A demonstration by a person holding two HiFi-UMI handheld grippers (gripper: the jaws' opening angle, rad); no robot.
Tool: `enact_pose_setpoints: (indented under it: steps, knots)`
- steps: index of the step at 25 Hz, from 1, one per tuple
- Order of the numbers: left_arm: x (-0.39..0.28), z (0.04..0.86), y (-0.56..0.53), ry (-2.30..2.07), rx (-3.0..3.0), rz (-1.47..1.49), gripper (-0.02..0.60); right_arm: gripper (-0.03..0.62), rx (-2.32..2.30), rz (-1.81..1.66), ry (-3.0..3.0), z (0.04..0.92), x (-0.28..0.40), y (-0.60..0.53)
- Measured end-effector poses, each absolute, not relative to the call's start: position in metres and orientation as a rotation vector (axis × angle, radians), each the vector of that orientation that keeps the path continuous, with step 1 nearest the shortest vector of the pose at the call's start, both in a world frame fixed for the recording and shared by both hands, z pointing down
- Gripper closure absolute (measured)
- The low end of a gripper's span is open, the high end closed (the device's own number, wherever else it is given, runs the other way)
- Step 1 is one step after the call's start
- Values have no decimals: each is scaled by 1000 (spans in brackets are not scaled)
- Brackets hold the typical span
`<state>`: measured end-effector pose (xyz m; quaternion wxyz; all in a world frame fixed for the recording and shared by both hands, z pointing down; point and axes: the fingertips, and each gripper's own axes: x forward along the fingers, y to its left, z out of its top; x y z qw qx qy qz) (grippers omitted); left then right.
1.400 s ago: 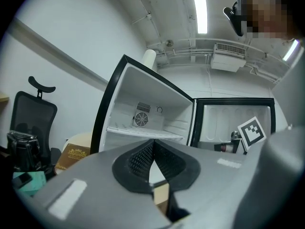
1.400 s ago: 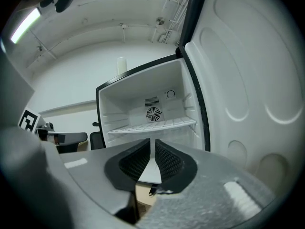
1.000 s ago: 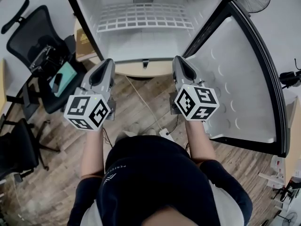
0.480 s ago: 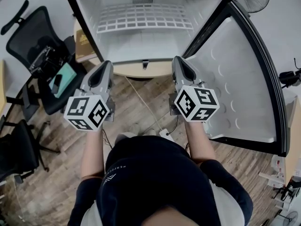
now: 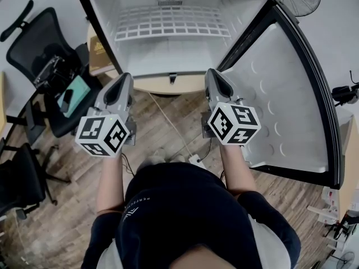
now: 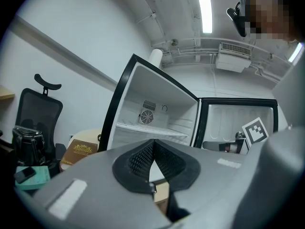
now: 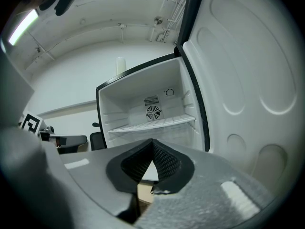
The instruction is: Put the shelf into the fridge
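Head view shows the left claw (image 5: 124,76) pressed together and empty in front of the open fridge (image 5: 104,15). Its white wire shelf (image 5: 168,28) already lies level inside, and the right claw (image 5: 212,72) is likewise closed on nothing. The task looks done, with only the door (image 5: 291,94) left open.

Wood-plank floor (image 5: 67,206) with black office chairs (image 5: 42,49), a white cable (image 5: 168,122) and a power strip (image 5: 196,160).

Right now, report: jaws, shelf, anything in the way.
Left gripper, right gripper: jaws shut, empty. Shelf seated in fridge. Door wide open, nothing in the way.
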<state>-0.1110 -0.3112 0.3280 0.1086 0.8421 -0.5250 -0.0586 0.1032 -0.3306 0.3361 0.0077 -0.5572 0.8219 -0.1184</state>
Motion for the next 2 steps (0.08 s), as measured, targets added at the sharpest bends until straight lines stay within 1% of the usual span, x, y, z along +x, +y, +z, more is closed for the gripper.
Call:
enact_pose_setpoints:
  steps: [2]
  knots:
    - [-109,329,-312,-1538,2479,-168,568,592,-1745,-377,2566,337,105,-331]
